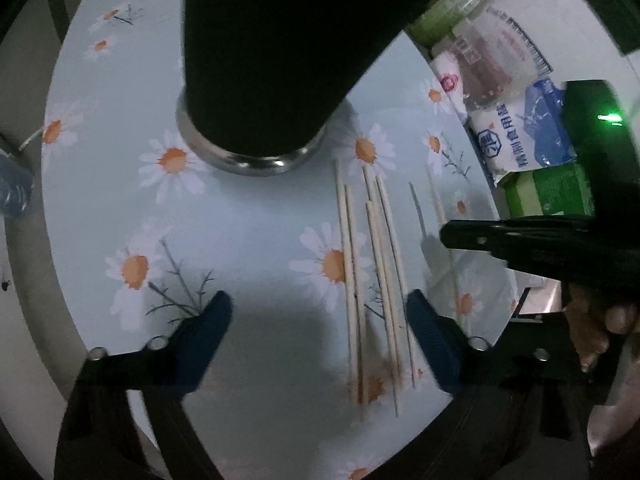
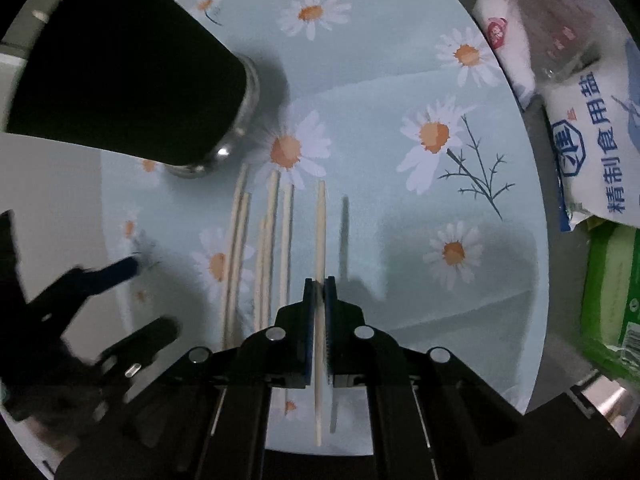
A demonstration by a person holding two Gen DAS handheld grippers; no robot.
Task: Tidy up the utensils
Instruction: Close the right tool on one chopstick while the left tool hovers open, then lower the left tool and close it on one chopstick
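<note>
Left wrist view: the left gripper (image 1: 320, 320) sits at the bottom of the frame with its two blue pads spread wide and nothing between them, hanging over the daisy-print tablecloth (image 1: 248, 240). Just inside its right-hand pad, five loose chopsticks (image 1: 374, 280) lie side by side on the cloth, running from the middle of the frame down to the lower right. A tall black container (image 1: 280, 52) with a metal foot fills the top centre and blocks the cloth behind it. At the right edge the right gripper (image 1: 446, 234) comes in as a dark bar; from here its jaws cannot be read, and the stick it carries is only a faint blurred line. A hand (image 1: 600, 328) shows beneath it, partly cut off. A white salt bag (image 1: 516, 132), a green packet (image 1: 548, 192) and a bottle crowd the upper right.

Right wrist view: only here is the grip plain. The right gripper's (image 2: 319, 284) jaws are pressed together, pinching a single chopstick (image 2: 320, 232) that runs up the centre of the frame, apart from its own shadow on the cloth to the right. The loose chopsticks (image 2: 260, 248) lie just left of it. The black container (image 2: 128, 72) leans across the upper left. The left gripper (image 2: 124, 268) is a blurred shape at the lower left, its far pad hard to make out. The salt bag (image 2: 592, 152) is cut off at the right edge.
</note>
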